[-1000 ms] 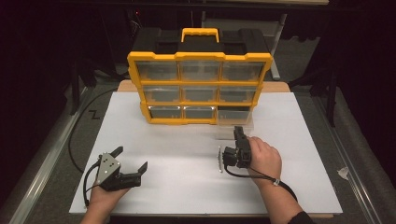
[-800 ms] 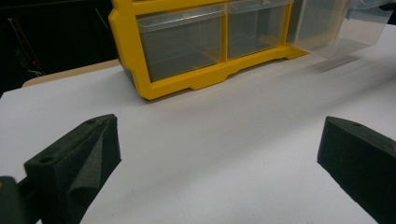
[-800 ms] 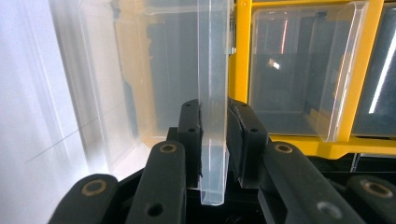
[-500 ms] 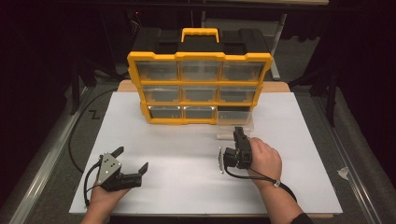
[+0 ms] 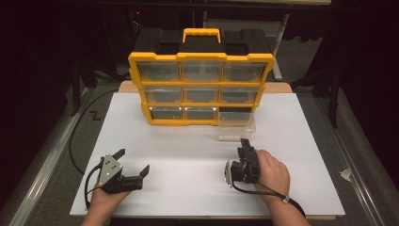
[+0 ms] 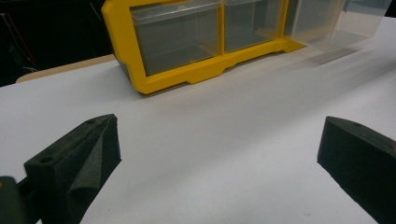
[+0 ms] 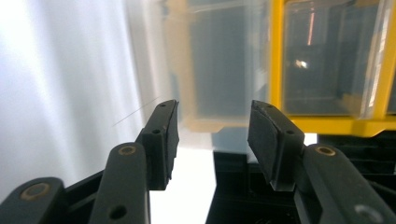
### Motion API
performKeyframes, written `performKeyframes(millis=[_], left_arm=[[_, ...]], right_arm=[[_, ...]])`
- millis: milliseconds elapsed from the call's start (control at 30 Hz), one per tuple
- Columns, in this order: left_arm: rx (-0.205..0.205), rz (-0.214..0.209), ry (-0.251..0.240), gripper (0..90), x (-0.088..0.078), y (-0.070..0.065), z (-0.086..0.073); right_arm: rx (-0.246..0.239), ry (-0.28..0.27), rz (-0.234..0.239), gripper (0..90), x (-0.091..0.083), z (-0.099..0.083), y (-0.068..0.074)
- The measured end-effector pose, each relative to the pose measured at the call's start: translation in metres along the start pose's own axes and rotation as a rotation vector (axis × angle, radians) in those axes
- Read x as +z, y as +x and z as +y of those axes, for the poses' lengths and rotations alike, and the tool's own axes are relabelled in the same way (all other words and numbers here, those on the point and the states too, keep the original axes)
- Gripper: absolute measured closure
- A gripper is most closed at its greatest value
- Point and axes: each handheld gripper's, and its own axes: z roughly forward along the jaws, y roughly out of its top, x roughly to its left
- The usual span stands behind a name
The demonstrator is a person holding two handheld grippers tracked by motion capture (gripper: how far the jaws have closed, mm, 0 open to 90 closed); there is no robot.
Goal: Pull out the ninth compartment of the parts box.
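High view: my right gripper (image 5: 244, 146) sits on the white sheet (image 5: 188, 155) near the front right of the yellow organizer (image 5: 201, 89), pointing up toward the clear drawer (image 5: 236, 126); that drawer is pulled out of the bottom-right slot and rests on the sheet just ahead of the organizer, a bit askew; gripper tip is just short of the drawer's front edge, contact not resolvable from here; right hand (image 5: 270, 174) wraps the body, cable trails back toward the table edge.

Right gripper view: jaws rolled sideways, so the organizer reads rotated; jaws have just been opening and now stand partway apart; nothing between the pads, no grip; clear drawer (image 7: 219, 70) is blurred just beyond the tips, yellow frame and another clear bin to the right of it.

Left gripper (image 5: 134, 162) lies low on the sheet at front left, well apart from the organizer and from the drawer; left hand (image 5: 110, 193) under it; jaws spread wide, released, empty. Left gripper view: both pads far apart at the frame edges, bare sheet between them, organizer's bottom row (image 6: 196, 37) ahead, pulled-out drawer (image 6: 336, 21) at upper right.
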Motion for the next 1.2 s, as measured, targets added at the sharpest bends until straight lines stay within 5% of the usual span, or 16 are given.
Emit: performKeyframes(millis=[400, 900, 1033, 1167, 1200], left_arm=[[0.003, -0.012, 0.005, 0.2, 0.001, -0.001, -0.001], [-0.010, -0.006, -0.003, 0.2, -0.001, -0.002, -0.001], [-0.008, -0.003, -0.002, 0.2, -0.001, -0.002, -0.001], [-0.006, -0.004, -0.003, 0.2, -0.001, -0.002, -0.001], [-0.007, -0.003, -0.004, 0.2, 0.000, -0.002, -0.001]], right_arm=[[0.019, 0.007, 0.033, 48.7, -0.020, -0.027, 0.026], [0.032, 0.025, 0.037, 40.2, -0.023, -0.037, 0.020], [0.036, 0.023, 0.046, 33.9, -0.022, -0.036, 0.019], [0.047, 0.024, 0.066, 17.2, -0.021, -0.035, 0.019], [0.035, 0.015, 0.050, 2.0, -0.019, -0.035, 0.018]])
